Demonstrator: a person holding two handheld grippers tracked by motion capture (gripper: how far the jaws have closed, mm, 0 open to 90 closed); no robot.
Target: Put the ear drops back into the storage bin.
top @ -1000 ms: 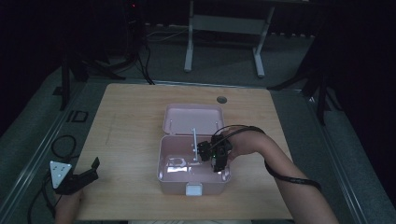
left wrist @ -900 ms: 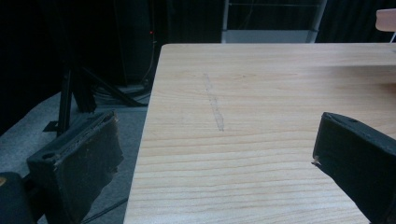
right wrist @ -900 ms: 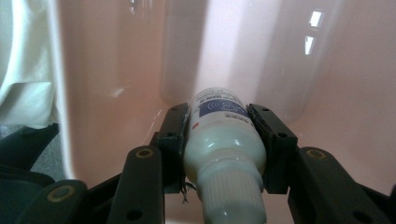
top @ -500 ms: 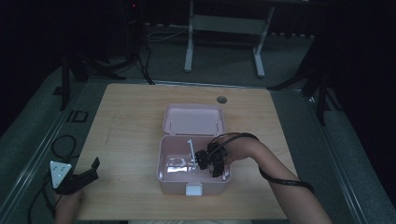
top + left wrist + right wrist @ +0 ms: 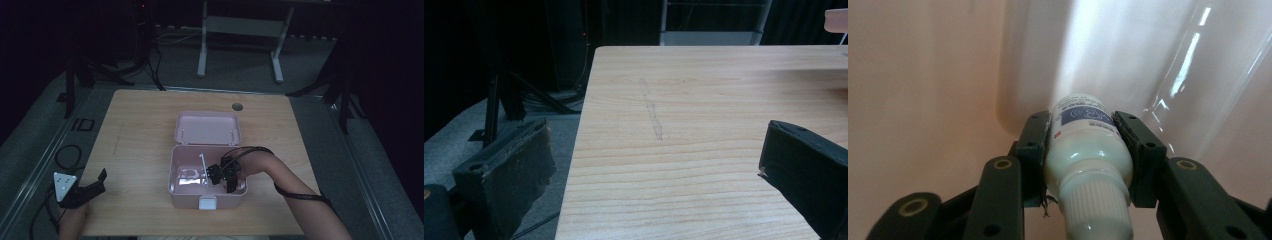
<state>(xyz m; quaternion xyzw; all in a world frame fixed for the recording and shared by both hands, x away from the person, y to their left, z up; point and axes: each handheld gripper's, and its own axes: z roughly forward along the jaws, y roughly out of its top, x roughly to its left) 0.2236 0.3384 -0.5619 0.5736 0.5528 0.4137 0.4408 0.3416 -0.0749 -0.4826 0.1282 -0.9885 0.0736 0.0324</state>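
Squarely between the jaws sits the white bottle (image 5: 1087, 150).

Wooden table (image 5: 140, 135), round hole (image 5: 237, 107) near its far edge, metal stand (image 5: 240, 30) behind

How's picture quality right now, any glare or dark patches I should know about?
High view: dim overall, surroundings nearly black, pink box and right gripper small and soft. Left gripper view: wooden table evenly lit, open jaws close and slightly blurred. Right gripper view: white bottle sharp between the jaws, bright glare streaks on the clear plastic behind it.
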